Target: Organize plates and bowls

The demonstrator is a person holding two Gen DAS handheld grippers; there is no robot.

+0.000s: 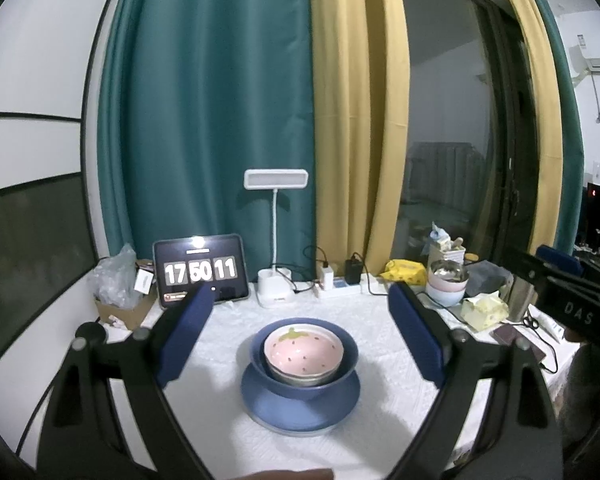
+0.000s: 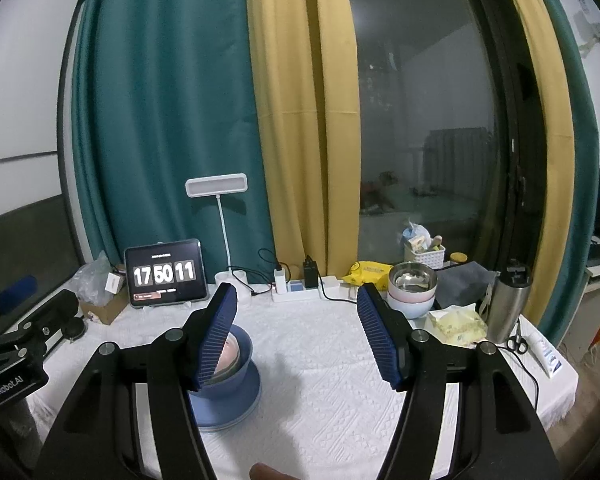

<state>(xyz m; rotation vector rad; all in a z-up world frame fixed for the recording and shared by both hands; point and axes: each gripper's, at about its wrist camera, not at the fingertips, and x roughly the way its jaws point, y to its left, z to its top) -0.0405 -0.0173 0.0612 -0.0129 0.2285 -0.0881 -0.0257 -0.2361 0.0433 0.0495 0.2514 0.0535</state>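
Observation:
A pink strawberry bowl (image 1: 303,351) sits nested in a blue bowl (image 1: 340,368) on blue plates (image 1: 300,408) in the middle of the white tablecloth. My left gripper (image 1: 300,304) is open and empty, held above and in front of this stack. In the right wrist view the stack (image 2: 236,376) lies low left, partly hidden behind the left finger. My right gripper (image 2: 296,312) is open and empty over bare cloth. A second stack of bowls (image 2: 412,288), steel on pink on pale blue, stands at the back right.
A tablet clock (image 1: 200,270), a white desk lamp (image 1: 275,240), a power strip (image 1: 340,284) and a plastic bag on a box (image 1: 116,284) line the back edge. A steel flask (image 2: 508,304), scissors (image 2: 518,340), tissue packs and a basket stand at the right.

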